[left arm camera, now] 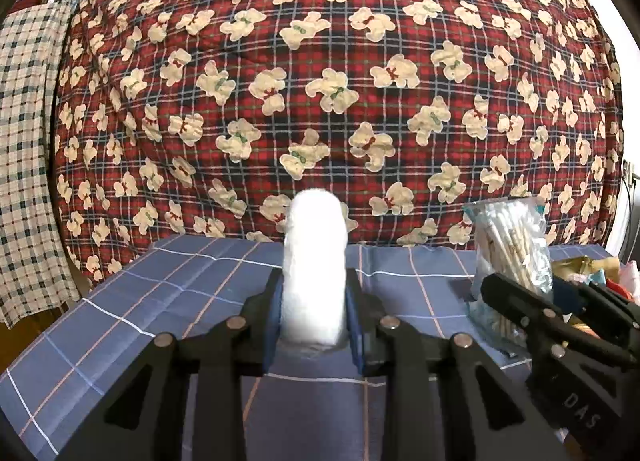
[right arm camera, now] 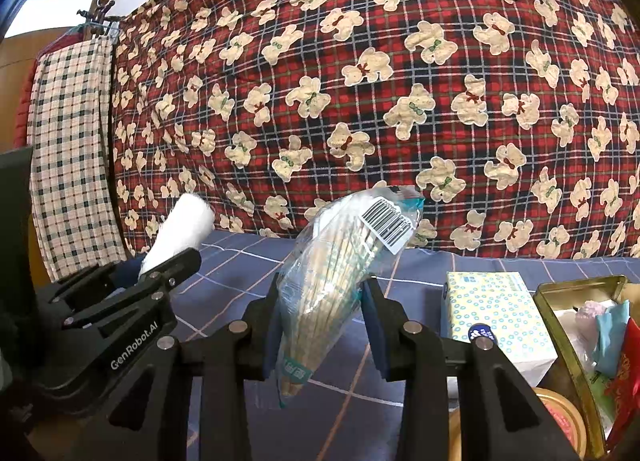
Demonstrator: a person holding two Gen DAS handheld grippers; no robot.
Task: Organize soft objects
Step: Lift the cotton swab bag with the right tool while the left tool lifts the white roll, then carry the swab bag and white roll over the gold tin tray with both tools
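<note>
My left gripper (left arm camera: 314, 293) is shut on a white soft roll (left arm camera: 314, 261), held upright above the blue checked tablecloth (left arm camera: 160, 301). The roll also shows in the right wrist view (right arm camera: 184, 227), with the left gripper (right arm camera: 160, 273) at the left. My right gripper (right arm camera: 322, 301) is shut on a clear plastic bag of cotton swabs (right arm camera: 332, 265) with a barcode label, tilted to the right. In the left wrist view the bag (left arm camera: 512, 249) and the right gripper (left arm camera: 520, 301) are at the right.
A patterned tissue pack (right arm camera: 496, 313) lies on the cloth at the right. A gold tin box (right arm camera: 580, 289) with mixed items stands beside it. A red plaid bear-print quilt (left arm camera: 320, 81) hangs behind the table. A checked cloth (left arm camera: 28, 141) hangs at left.
</note>
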